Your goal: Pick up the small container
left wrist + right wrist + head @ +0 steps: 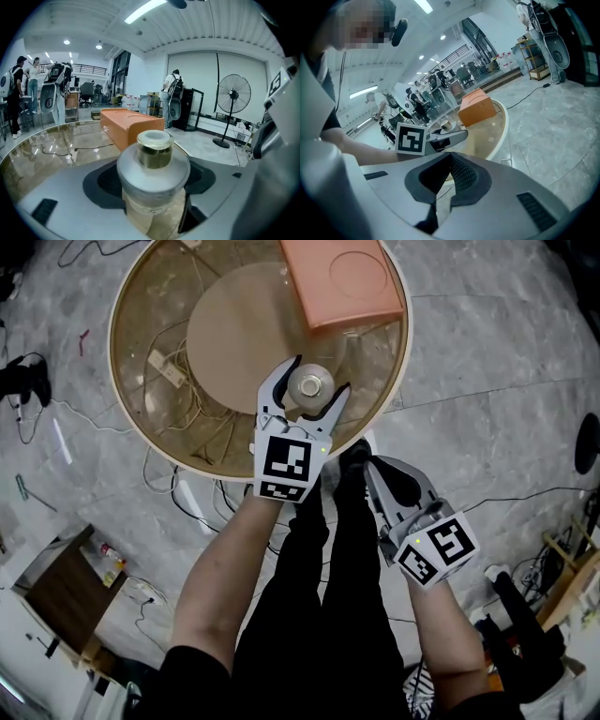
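The small container (310, 385) is a short clear jar with a wide grey collar and a pale lid. It sits at the near edge of the round glass table (155, 315). My left gripper (319, 377) is shut on it, one curved jaw on each side. In the left gripper view the small container (153, 157) fills the space between the dark pads (104, 183) of the left gripper (153, 197). My right gripper (372, 468) hangs off the table beside the person's legs. Its jaws are shut with nothing in them, as the right gripper view shows for the right gripper (439, 190).
An orange box (342, 277) lies on the far side of the table, just beyond the container. A power strip with cables (167, 369) shows through the glass. Cables run over the marble floor. A standing fan (233, 96) and several people are far behind.
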Tool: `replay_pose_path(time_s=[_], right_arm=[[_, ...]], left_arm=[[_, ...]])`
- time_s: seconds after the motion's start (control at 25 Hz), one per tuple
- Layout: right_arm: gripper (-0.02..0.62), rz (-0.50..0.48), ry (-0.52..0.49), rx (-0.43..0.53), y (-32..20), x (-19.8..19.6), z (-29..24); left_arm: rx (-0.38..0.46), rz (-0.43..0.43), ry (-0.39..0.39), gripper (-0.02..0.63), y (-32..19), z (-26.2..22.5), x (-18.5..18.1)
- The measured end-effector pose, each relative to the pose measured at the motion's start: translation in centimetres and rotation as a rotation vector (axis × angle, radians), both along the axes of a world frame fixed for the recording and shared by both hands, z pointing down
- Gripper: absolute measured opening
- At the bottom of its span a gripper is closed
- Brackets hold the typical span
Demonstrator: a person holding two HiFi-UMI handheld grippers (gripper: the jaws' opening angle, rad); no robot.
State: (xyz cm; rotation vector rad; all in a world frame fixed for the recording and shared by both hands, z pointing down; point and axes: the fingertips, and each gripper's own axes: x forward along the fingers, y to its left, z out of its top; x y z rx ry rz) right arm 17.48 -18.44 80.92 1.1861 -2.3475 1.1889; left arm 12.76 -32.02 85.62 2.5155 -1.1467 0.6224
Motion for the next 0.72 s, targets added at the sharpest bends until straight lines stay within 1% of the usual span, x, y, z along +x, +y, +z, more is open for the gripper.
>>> replay_pose_path(time_s=[0.16, 0.32, 0.52, 0.72], right_arm=[[0.014, -0.008, 0.008, 0.003, -0.1, -0.3, -0.8], [0.014, -0.008, 0.018, 0.031, -1.2, -0.6, -3.1], [0.014, 0.021, 0.011, 0.070, -2.7, -1.9, -8.7], [0.014, 0.027, 0.030, 0.091, -3.8, -3.2, -15.7]], left_arm=[[0.002, 0.006, 0.025, 0.342, 0.4, -1.7, 0.0], [0.029, 0.005, 0.052, 0.342, 0.2, -5.7, -0.3], [0.063, -0.006, 0.066, 0.342, -0.3, -12.4, -1.9], [0.050, -0.013, 0.050, 0.341, -0.1, -19.1, -4.2]])
